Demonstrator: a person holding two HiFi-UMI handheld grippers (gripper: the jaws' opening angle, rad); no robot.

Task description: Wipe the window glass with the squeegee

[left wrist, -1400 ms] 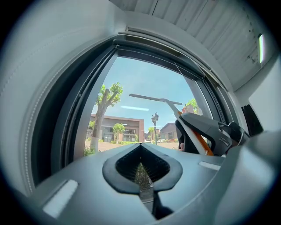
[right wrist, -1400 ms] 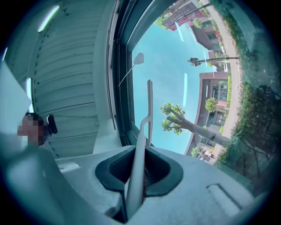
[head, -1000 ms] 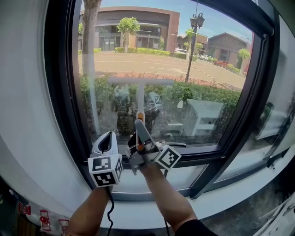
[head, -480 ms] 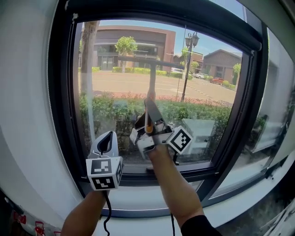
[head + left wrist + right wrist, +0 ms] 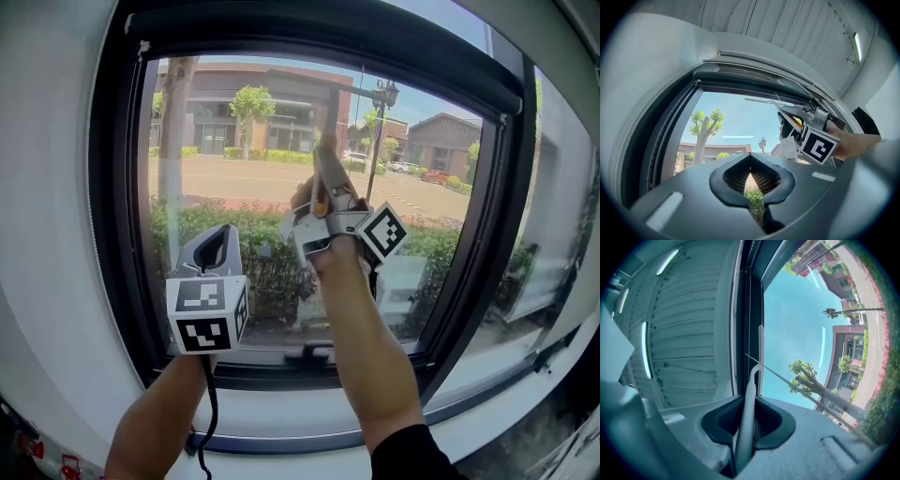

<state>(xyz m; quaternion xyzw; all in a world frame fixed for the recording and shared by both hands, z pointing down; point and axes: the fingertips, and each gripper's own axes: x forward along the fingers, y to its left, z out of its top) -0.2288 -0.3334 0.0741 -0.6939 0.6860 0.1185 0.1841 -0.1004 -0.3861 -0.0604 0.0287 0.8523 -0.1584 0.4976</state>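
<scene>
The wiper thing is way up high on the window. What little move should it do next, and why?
Probably draw the squeegee straight down the window glass. The right gripper is shut on its handle, and its wiping end lies up along the top frame, so nearly all the pane sits below it, waiting for a downward stroke.

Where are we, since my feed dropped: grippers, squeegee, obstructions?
Right gripper shut on squeegee handle. Blade high at window glass, near top frame. Left gripper shut, empty, low. Nothing blocking.
</scene>
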